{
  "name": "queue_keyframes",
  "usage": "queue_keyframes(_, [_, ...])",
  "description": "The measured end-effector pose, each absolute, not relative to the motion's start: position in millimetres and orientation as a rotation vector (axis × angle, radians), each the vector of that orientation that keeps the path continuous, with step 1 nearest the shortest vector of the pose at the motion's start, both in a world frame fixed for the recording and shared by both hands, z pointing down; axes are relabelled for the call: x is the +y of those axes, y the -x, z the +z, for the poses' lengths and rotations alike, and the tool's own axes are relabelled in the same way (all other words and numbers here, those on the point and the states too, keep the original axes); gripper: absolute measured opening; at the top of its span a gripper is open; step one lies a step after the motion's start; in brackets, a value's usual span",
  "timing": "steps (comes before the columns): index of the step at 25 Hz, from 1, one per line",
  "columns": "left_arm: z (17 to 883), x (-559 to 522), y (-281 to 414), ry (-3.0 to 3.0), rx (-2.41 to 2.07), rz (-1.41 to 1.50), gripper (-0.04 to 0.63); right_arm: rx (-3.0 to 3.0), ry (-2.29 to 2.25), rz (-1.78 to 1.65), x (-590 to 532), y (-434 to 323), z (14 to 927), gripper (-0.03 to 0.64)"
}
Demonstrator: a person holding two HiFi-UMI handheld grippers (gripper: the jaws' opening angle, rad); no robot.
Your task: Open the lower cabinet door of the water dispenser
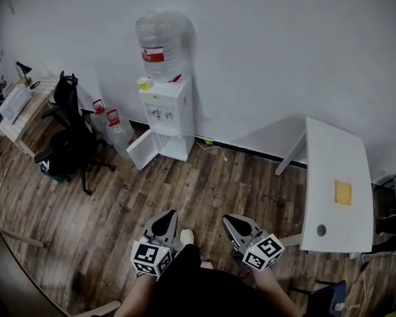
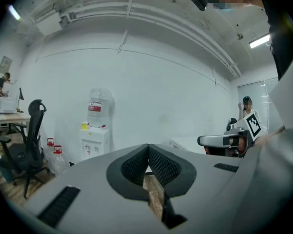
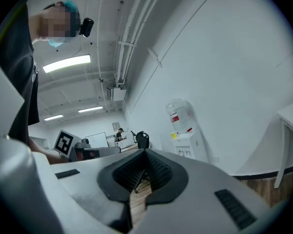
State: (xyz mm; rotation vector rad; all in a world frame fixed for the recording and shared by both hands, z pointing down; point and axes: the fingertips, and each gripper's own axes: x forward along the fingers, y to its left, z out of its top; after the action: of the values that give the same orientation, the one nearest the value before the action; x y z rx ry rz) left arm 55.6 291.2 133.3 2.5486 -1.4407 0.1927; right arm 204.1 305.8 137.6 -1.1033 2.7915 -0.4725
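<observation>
With the left claw (image 1: 165,216) and right claw (image 1: 233,220) closed and empty, well apart from the white bottle-topped water dispenser (image 1: 166,114), its ajar lower door (image 1: 142,152) could knock the clear spare bottles (image 1: 117,131) nearby.

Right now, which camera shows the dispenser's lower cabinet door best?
The head view: the lower cabinet door stands swung open at the base of the water dispenser. Both gripper views show the dispenser small and distant, and the door can't be made out.

Black chair (image 1: 69,134) beside desk (image 1: 23,111) at left; two red-capped bottles (image 1: 117,131) on wood floor (image 1: 204,190); white table (image 1: 333,157) at right, yellow pad (image 1: 343,193) on top.
</observation>
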Motion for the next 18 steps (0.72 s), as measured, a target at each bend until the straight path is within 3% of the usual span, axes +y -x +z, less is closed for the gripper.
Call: queue_keyframes(18, [109.0,318.6,-16.5,-2.579,-1.513,0.203,0.014,2.814,1.066,-0.426,332.3,-170.1,134.0,0.023])
